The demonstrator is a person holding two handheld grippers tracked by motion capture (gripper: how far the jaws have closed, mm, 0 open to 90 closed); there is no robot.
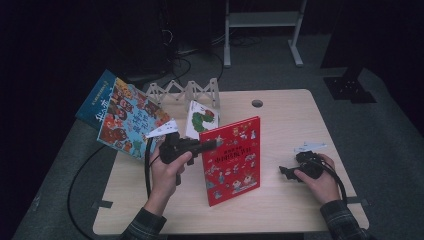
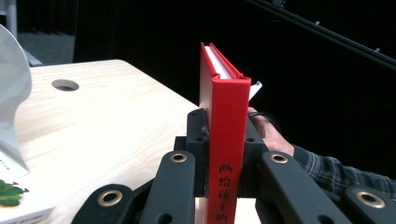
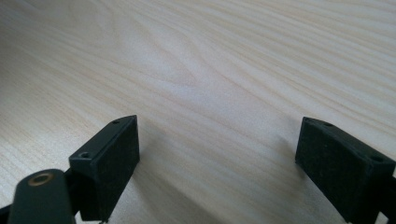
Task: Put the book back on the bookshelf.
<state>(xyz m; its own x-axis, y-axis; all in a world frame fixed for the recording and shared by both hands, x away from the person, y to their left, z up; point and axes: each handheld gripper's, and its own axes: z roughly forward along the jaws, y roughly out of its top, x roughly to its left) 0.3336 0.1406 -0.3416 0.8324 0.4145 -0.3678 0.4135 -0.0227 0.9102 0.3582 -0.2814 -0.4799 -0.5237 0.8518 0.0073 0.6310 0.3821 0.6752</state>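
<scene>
My left gripper (image 2: 227, 140) has its jaws pinched on the spine of the red book (image 2: 226, 140) — in the left gripper view the spine stands upright between the two black pads. From the high view I see that book (image 1: 232, 160) held up on its lower edge near the middle of the desk (image 1: 285, 115), cover facing me, leaning a little. My right gripper (image 3: 219, 154) has its jaws spread wide with nothing between them — bare wood grain just beneath. In the high view it (image 1: 290, 172) lies low over the desk's right side, well apart from the red book. Behind my left hand (image 1: 167, 170) a white picture book (image 1: 200, 120) and a blue picture book (image 1: 125, 115) lean against a grey zigzag book rack (image 1: 185, 90).
</scene>
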